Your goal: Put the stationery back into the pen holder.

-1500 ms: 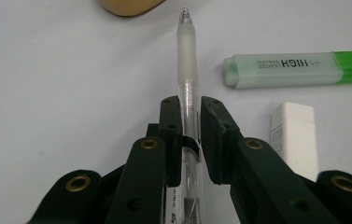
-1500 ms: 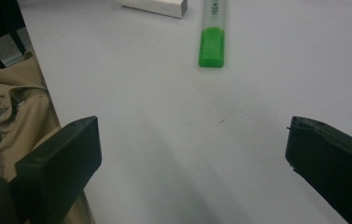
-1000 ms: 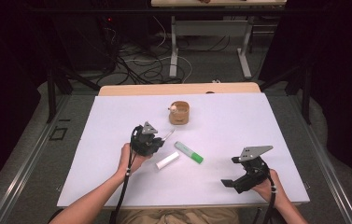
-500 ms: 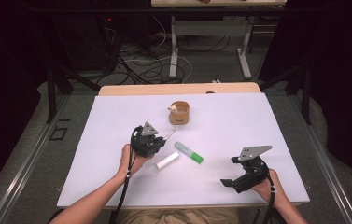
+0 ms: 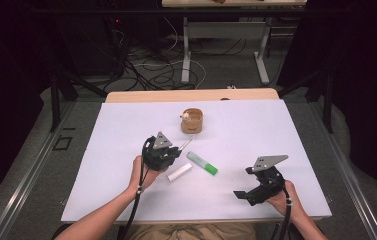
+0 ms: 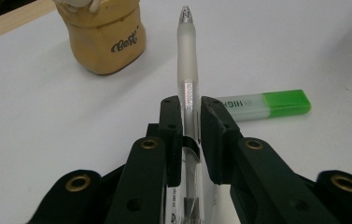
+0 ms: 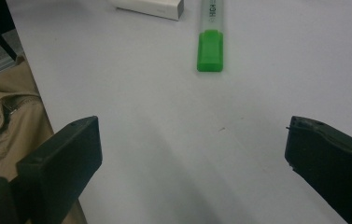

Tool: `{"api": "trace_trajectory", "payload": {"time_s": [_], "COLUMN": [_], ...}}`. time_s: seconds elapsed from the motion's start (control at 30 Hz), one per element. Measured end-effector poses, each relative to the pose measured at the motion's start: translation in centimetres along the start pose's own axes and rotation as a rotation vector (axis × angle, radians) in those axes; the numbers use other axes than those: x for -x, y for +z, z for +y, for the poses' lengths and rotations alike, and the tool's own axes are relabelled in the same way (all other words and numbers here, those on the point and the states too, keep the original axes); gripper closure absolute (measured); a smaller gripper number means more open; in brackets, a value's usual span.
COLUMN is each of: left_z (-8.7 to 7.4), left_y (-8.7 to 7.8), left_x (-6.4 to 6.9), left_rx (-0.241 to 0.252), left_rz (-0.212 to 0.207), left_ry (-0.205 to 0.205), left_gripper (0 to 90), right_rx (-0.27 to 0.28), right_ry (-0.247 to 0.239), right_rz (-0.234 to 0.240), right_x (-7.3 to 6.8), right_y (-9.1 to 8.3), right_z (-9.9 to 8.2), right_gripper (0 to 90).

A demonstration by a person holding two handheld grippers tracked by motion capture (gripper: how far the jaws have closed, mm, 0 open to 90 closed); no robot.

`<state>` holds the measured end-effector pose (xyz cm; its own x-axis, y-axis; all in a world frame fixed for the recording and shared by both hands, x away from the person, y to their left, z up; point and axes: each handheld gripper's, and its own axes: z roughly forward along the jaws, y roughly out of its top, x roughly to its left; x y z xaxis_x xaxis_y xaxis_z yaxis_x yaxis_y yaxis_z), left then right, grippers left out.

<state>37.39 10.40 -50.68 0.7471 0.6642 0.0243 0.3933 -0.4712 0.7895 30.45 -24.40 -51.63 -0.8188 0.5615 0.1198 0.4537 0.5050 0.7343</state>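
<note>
The left tool (image 6: 190,123) grips the pen (image 6: 186,65) just before the wooden cup (image 6: 102,35); the right tool (image 7: 192,154) rests open on the bench (image 5: 126,125). Lift the pen upright over the cup's mouth, then release.

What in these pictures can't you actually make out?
- Pen: in the left gripper view its rear end runs off the bottom edge between the jaws of the left gripper.
- Wooden cup: the top edge cuts it off; in the high view its contents are too small to identify.
- Highlighter: the right gripper view's top edge cuts its body.
</note>
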Motion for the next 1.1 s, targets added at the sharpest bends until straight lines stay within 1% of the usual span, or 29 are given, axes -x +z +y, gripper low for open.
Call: {"api": "trace_trajectory", "payload": {"time_s": [0.03, 0.07, 0.13, 0.17, 0.2, 0.23, 0.27, 0.3, 0.37, 0.4, 0.43, 0.47, 0.5, 0.53, 0.57, 0.6, 0.63, 0.67, 0.7, 0.73, 0.8, 0.83, 0.87, 0.9, 0.93, 0.97, 1.0, 1.07, 1.1], "left_z": [0.1, 0.1, 0.1, 0.1, 0.1, 0.1, 0.2, 0.2, 0.2, 0.2, 0.2, 0.2, 0.2, 0.2, 0.2, 0.2, 0.2, 0.2, 0.2, 0.2, 0.2, 0.3, 0.2, 0.3, 0.2, 0.2, 0.2, 0.2, 0.2], "left_y": [-0.1, 0.0, -0.1, 0.0, 0.0, 0.1, 0.1, 0.2, 0.2, 0.3, 0.3, 0.3, 0.4, 0.4, 0.4, 0.4, 0.4, 0.4, 0.4, 0.4, 0.5, 0.4, 0.6, 0.6, 0.5, 0.5, 0.5, 0.6, 0.6], "left_x": [0.1, 0.2, 0.4, 0.5, 0.5, 0.6, 0.7, 0.8, 0.9, 1.0, 1.1, 1.1, 1.1, 1.2, 1.3, 1.3, 1.3, 1.4, 1.5, 1.5, 1.6, 1.6, 1.7, 1.7, 1.8, 1.8, 1.9, 1.9, 2.0], "left_rx": [-0.003, 0.008, 0.013, 0.017, 0.015, 0.018, 0.014, 0.019, 0.016, 0.025, 0.023, 0.021, 0.017, 0.025, 0.027, 0.024, 0.024, 0.022, 0.025, 0.018, 0.036, 0.028, 0.043, 0.044, 0.044, 0.047, 0.059, 0.056, 0.059], "left_rz": [-0.007, 0.001, 0.0, 0.002, -0.001, -0.003, -0.006, -0.002, -0.009, -0.008, -0.01, -0.011, -0.011, -0.009, -0.01, -0.013, -0.012, -0.013, -0.011, -0.017, -0.013, -0.018, -0.01, -0.008, -0.009, -0.011, -0.005, -0.003, 0.0], "left_ry": [-0.001, 0.0, -0.002, 0.005, 0.005, 0.004, 0.003, 0.006, 0.008, 0.006, 0.008, 0.002, 0.01, 0.011, 0.011, 0.016, 0.016, 0.01, 0.007, 0.014, 0.016, 0.019, 0.012, 0.013, 0.011, 0.008, 0.001, 0.001, -0.001], "left_gripper": [79.7, 79.8, 79.8, 79.7, 79.7, 79.7, 79.8, 79.8, 79.8, 79.7, 79.7, 79.8, 79.7, 79.7, 79.8, 79.7, 79.7, 79.7, 79.7, 79.7, 79.7, 79.7, 79.7, 79.7, 79.7, 79.7, 79.8, 79.7, 79.7], "right_rx": [-0.007, -0.001, -0.002, 0.009, 0.01, 0.01, 0.027, 0.022, 0.02, 0.033, 0.035, 0.043, 0.054, 0.052, 0.066, 0.063, 0.055, 0.072, 0.072, 0.077, 0.095, 0.095, 0.088, 0.085, 0.07, 0.06, 0.035, 0.069, 0.091], "right_ry": [-0.005, 0.006, 0.016, 0.033, 0.026, 0.026, 0.04, 0.046, 0.043, 0.053, 0.057, 0.062, 0.064, 0.062, 0.059, 0.067, 0.062, 0.061, 0.061, 0.061, 0.065, 0.065, 0.062, 0.064, 0.052, 0.054, 0.051, 0.058, 0.052], "right_rz": [-0.003, -0.008, -0.008, -0.024, -0.012, -0.012, -0.029, -0.025, -0.017, -0.026, -0.027, -0.023, -0.025, -0.016, -0.019, -0.031, -0.038, -0.046, -0.046, -0.05, -0.062, -0.062, -0.067, -0.07, -0.07, -0.067, -0.065, -0.077, -0.082], "right_x": [0.1, 0.0, 0.1, 0.0, 0.1, 0.1, 0.1, 0.1, 0.2, 0.2, 0.2, 0.3, 0.3, 0.4, 0.5, 0.5, 0.7, 0.7, 0.7, 0.7, 0.9, 0.9, 0.9, 0.9, 1.0, 1.0, 1.0, 0.9, 0.9], "right_y": [0.0, 0.2, 0.4, 0.5, 0.6, 0.6, 1.0, 1.2, 1.3, 1.6, 1.8, 2.0, 2.1, 2.2, 2.4, 2.6, 2.8, 3.1, 3.1, 3.2, 3.8, 3.8, 3.9, 4.1, 4.3, 4.6, 4.6, 4.6, 4.6], "right_z": [0.1, 0.1, 0.4, 0.5, 0.7, 0.7, 1.0, 1.2, 1.4, 1.6, 1.8, 2.0, 2.1, 2.3, 2.4, 2.6, 2.9, 3.0, 3.0, 3.2, 3.6, 3.6, 3.8, 4.0, 4.1, 4.3, 4.5, 4.8, 5.0], "right_gripper": [3.3, 3.3, 2.8, 2.7, 2.6, 2.6, 1.7, 1.1, 0.1, 0.0, 0.0, 0.0, 0.0, 0.0, 0.0, 0.0, 0.0, 0.0, 0.0, 0.0, 0.0, 0.0, 0.0, 0.0, 0.0, 0.0, 0.7, 1.0, 0.6]}}
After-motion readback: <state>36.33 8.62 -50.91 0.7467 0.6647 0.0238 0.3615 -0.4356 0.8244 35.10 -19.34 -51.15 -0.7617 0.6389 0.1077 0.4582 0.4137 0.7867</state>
